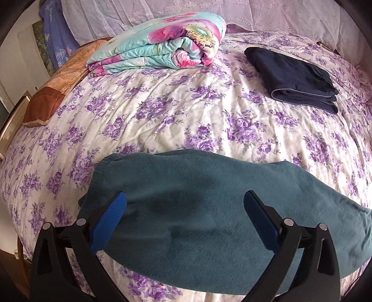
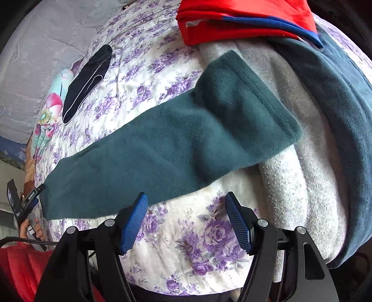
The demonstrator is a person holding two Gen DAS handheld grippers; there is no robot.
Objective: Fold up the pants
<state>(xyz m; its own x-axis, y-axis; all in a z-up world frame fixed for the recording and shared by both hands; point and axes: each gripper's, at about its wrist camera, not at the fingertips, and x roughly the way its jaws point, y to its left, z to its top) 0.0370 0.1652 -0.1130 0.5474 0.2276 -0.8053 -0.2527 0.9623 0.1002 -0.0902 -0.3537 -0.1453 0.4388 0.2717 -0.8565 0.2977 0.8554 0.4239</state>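
Teal fleece pants (image 1: 209,197) lie across the near part of the floral bedspread (image 1: 174,111). In the right wrist view the pants (image 2: 162,148) stretch from lower left to upper right, the hemmed leg end resting on a grey garment. My left gripper (image 1: 184,202) is open, its blue pads (image 1: 111,216) hovering over the waistband end of the pants. My right gripper (image 2: 186,204) is open and empty over bare bedspread just below the pants' near edge. The left gripper (image 2: 28,199) shows at the pants' far left end.
A folded dark navy garment (image 1: 295,79) lies at the back right, a folded floral quilt (image 1: 162,46) at the back left, an orange-brown pillow (image 1: 51,97) on the left edge. A pile of grey (image 2: 297,162), blue-grey (image 2: 344,104) and red (image 2: 232,21) clothes sits at the right.
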